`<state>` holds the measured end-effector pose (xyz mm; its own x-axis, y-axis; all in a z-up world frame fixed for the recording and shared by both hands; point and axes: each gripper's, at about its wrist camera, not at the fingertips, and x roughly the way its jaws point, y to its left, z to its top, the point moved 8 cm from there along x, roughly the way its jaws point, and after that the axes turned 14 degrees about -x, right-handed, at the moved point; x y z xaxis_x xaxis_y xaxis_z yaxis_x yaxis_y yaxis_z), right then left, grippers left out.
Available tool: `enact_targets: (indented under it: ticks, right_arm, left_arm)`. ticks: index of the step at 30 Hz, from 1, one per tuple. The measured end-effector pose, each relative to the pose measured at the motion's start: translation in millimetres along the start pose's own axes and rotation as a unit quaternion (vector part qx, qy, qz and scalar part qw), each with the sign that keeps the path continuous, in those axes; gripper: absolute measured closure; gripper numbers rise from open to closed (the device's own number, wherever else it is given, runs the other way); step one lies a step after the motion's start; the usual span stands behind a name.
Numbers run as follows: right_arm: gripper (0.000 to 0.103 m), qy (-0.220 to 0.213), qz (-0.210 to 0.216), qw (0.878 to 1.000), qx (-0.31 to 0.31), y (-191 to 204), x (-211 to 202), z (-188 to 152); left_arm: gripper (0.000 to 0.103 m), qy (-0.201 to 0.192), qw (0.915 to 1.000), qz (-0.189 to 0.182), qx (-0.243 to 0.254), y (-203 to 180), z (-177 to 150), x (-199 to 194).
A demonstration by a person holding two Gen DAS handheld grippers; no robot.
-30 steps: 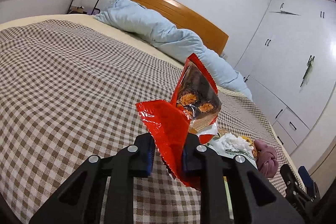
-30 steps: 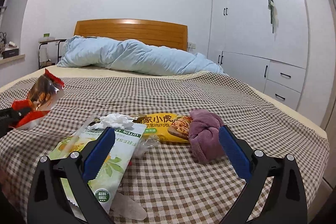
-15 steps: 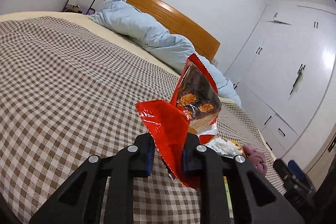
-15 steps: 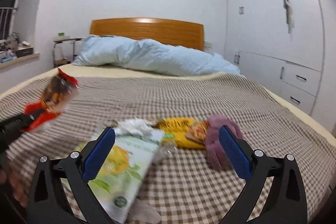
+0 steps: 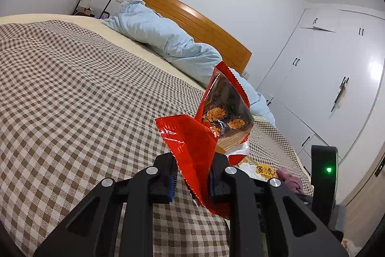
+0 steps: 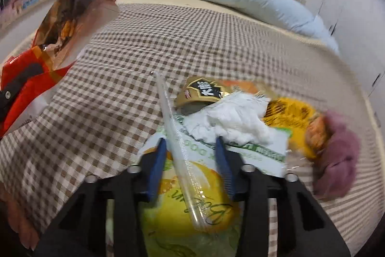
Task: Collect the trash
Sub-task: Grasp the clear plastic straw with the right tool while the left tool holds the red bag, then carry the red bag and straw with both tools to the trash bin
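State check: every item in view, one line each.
Left hand-held gripper: shut on red wrapper, held up off the bed.
Right hand-held gripper: jaws closing, green-and-white bag between them.
Tissue: crumpled, lying on the bag.
Yellow wrapper: lying flat.
Purple cloth: bunched.

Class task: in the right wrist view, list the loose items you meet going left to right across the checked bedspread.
Red snack wrapper → clear plastic straw sleeve → crumpled white tissue → yellow food packet → purple cloth bundle.
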<state>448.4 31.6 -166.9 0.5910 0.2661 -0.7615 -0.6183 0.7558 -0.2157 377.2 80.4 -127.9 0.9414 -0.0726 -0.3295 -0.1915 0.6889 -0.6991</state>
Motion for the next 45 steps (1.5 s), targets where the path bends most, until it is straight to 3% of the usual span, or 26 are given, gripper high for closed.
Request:
enact_targets:
  ticks: [1, 8, 17, 21, 26, 32, 45]
  right_arm:
    - [0.098, 0.006, 0.002, 1.0, 0.003, 1, 1, -2]
    - [0.098, -0.084, -0.008, 0.996, 0.032, -1, -42, -2]
    - [0.098, -0.161, -0.01, 0.985, 0.059, -13, -102, -14]
    - [0.098, -0.183, 0.002, 0.981, 0.07, -17, -131, -33]
    - [0.098, -0.195, -0.001, 0.979, 0.061, -20, -166, -63]
    - [0.098, -0.195, -0.009, 0.98, 0.034, -14, -203, -98]
    - [0.098, -0.172, -0.005, 0.984, 0.044, -2, -248, -181]
  left_arm:
    - [0.086, 0.0, 1.0, -0.001, 0.0, 0, 0, 0]
    - [0.086, 0.0, 1.0, -0.002, -0.001, 0, 1, 0]
    - [0.086, 0.004, 1.0, -0.005, -0.006, 1, 2, 2]
    - [0.086, -0.014, 0.9999, 0.009, -0.003, 0, 7, -5]
    - [0.086, -0.009, 0.9985, 0.023, 0.05, -25, -1, -35]
    - [0.086, -0.002, 0.9954, 0.005, 0.096, -57, -11, -99]
    - [0.086, 0.029, 0.988, 0.009, 0.151, -74, -54, -200]
